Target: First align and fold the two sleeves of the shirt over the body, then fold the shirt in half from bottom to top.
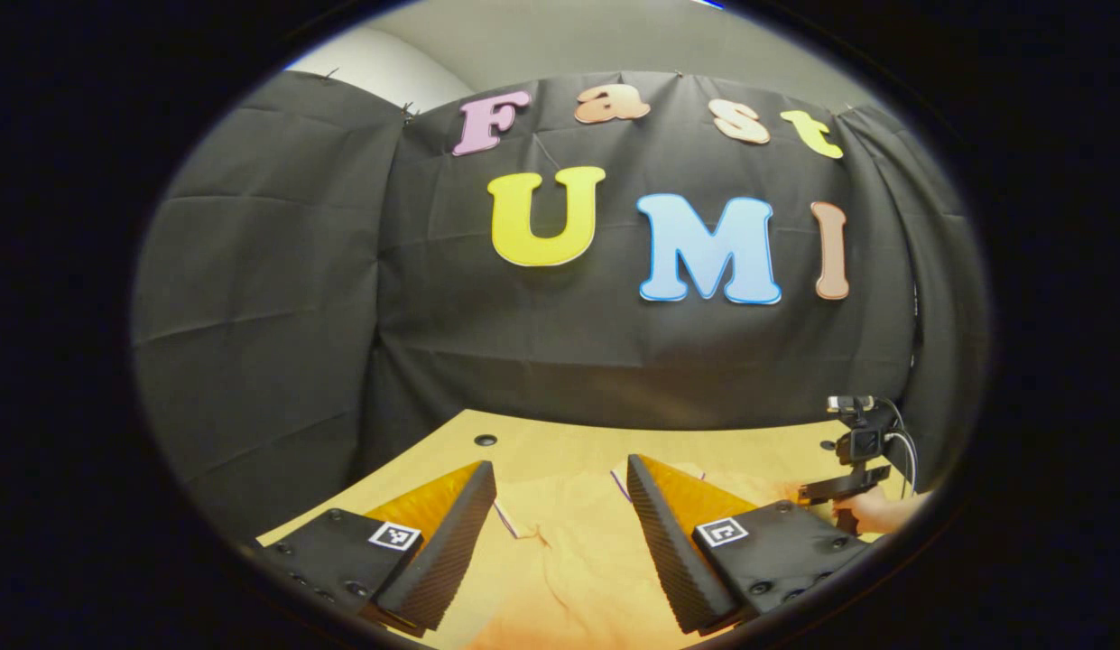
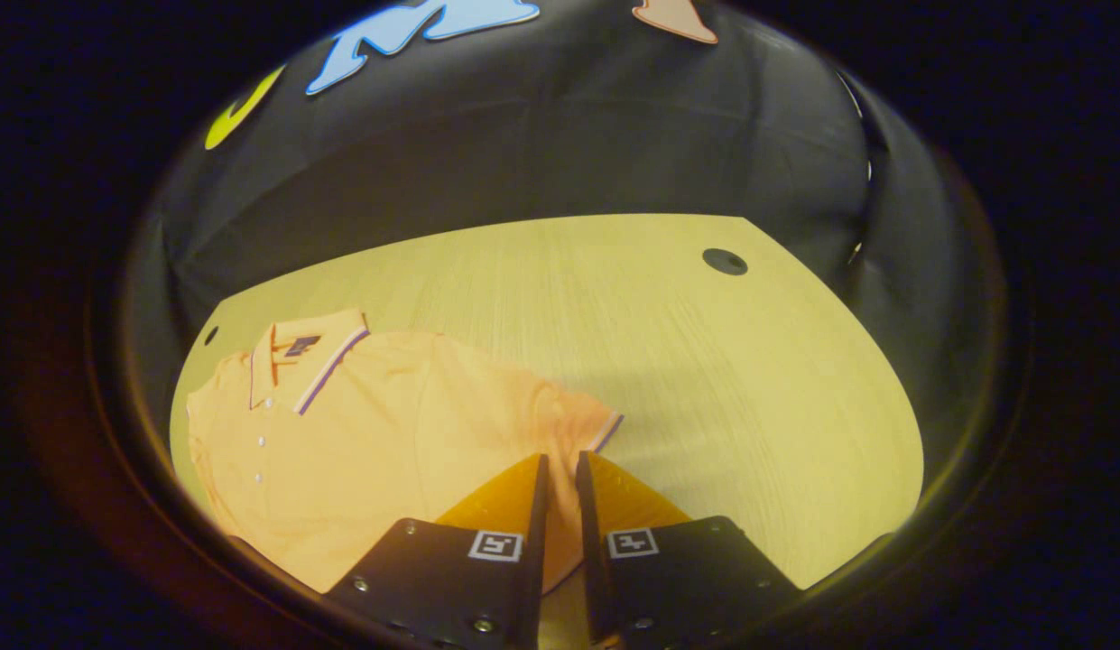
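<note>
Lying flat on the table (image 2: 704,361), the shirt (image 2: 388,433) fills lower left; right gripper (image 2: 560,469) jaws pinch its sleeve (image 2: 578,424). Left gripper (image 1: 560,478) jaws spread above the shirt.

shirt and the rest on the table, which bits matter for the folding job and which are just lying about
For the job:
- shirt
- its sleeve
- left claw, open
- right claw, nearly closed at the sleeve

Just there:
- table
- table hole
</note>
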The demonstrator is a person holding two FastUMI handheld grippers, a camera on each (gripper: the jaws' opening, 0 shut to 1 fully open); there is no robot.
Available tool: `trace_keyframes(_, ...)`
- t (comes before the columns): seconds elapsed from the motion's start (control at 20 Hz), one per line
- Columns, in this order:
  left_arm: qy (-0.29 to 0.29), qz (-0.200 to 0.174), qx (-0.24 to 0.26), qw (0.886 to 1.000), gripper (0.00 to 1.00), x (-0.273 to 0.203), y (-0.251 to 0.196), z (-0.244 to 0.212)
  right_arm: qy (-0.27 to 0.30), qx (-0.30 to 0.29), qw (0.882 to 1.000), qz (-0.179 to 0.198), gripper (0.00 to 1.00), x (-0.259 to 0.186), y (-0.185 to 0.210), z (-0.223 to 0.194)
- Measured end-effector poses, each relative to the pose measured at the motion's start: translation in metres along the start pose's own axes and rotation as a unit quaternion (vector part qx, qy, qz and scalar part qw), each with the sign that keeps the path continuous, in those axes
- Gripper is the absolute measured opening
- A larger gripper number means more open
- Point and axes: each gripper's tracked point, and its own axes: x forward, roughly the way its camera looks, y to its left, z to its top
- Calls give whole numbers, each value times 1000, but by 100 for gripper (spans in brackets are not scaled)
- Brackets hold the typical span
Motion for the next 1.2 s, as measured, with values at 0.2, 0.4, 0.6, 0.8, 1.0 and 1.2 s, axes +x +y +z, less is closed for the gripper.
trace_keyframes(0.2,-2,-2,1,1000,94,-4,1,1,-15,-31,999,-4,4,-5,4,5)
trace_keyframes(0.4,-3,-2,-3,1000,94,-7,5,1,-57,-74,996,0,4,-27,20,29)
trace_keyframes(0.6,-2,-5,-9,1000,94,-7,8,-1,-83,-114,990,23,3,-49,51,43)
trace_keyframes(0.8,-8,-5,-8,1000,94,-13,12,2,-90,-146,984,39,3,-55,80,43)
trace_keyframes(1.0,-7,5,-7,1000,94,-19,25,0,-78,-173,980,56,6,-52,104,31)
trace_keyframes(1.2,-5,18,-11,1000,94,-25,37,-5,-60,-198,976,69,6,-45,125,14)
